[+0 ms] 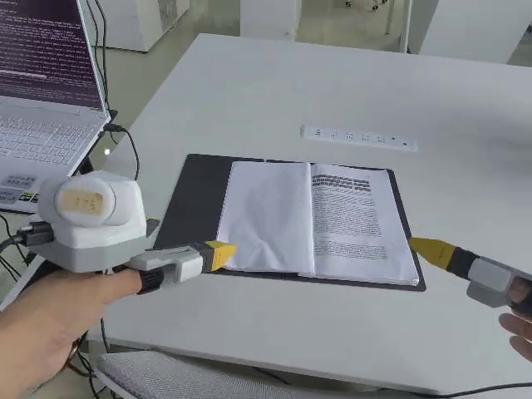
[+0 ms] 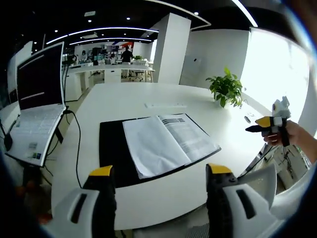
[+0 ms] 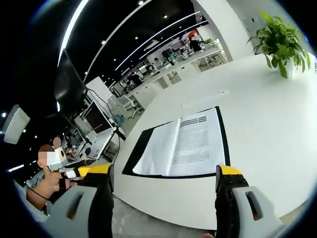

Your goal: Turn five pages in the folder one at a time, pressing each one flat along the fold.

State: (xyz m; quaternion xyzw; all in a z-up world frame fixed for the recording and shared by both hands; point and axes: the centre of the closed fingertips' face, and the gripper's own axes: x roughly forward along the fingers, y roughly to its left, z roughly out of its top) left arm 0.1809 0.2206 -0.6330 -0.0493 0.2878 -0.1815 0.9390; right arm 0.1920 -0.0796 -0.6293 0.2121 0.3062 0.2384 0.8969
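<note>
The folder (image 1: 309,221) lies open on the white table (image 1: 274,91), with a black cover, a blank white left page (image 1: 266,216) and a printed right page (image 1: 353,220). My left gripper (image 1: 218,253) hovers at the folder's near left corner. Its jaws stand open and empty in the left gripper view (image 2: 160,171), short of the folder (image 2: 163,141). My right gripper (image 1: 431,248) hangs just off the folder's near right corner, and it too is open with nothing between its jaws (image 3: 162,170). Both pages of the folder (image 3: 183,141) lie flat in the right gripper view.
An open laptop (image 1: 41,125) with cables (image 1: 129,145) sits at the table's left edge. A white power strip (image 1: 357,137) lies behind the folder. A potted plant (image 2: 227,88) stands at the far right. A grey chair seat (image 1: 166,378) sits under the near edge.
</note>
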